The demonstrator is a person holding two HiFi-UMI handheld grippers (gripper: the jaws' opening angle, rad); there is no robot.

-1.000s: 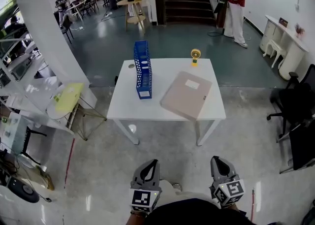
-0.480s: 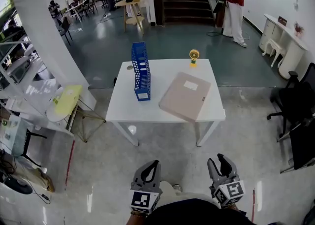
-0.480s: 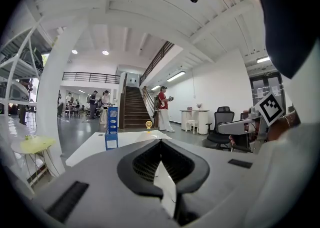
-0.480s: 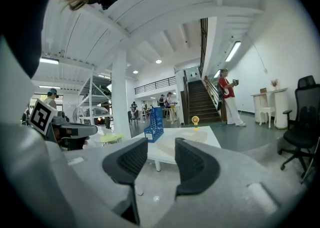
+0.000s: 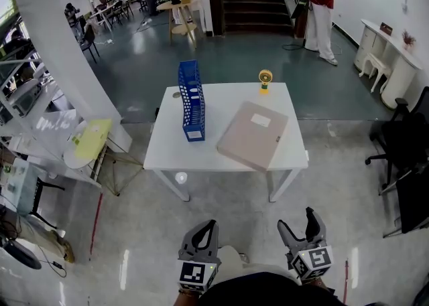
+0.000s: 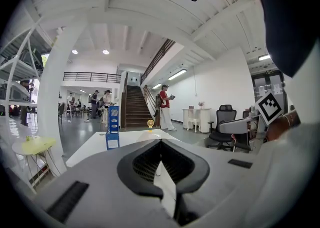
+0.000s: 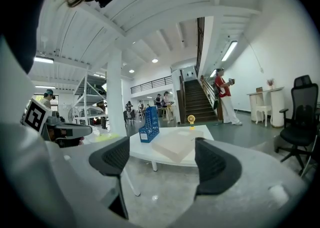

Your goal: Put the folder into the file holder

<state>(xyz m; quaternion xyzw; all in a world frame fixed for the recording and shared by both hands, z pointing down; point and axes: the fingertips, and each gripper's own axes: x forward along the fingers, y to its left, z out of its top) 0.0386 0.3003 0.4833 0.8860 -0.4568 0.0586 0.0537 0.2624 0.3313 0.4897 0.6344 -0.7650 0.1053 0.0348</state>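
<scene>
A beige folder (image 5: 253,134) lies flat on the right half of a white table (image 5: 174,147), at an angle. A blue file holder (image 5: 192,99) stands upright on the table's left half, apart from the folder. Both grippers hang low near my body, well short of the table. My left gripper (image 5: 210,226) is shut with nothing in it. The jaws of my right gripper (image 5: 297,221) are opening and hold nothing. In the right gripper view the folder (image 7: 174,145) and file holder (image 7: 150,130) show between the jaws, far off.
A small yellow fan (image 5: 265,80) stands at the table's far edge. Black office chairs (image 5: 401,144) sit to the right, a round side table (image 5: 84,139) with a yellow-green item and shelving to the left. A person in red (image 5: 321,7) stands by the stairs.
My right gripper's jaws have gone from shut to spread wide. The view has shifted slightly; table, folder and file holder stay put. The left gripper is unchanged.
</scene>
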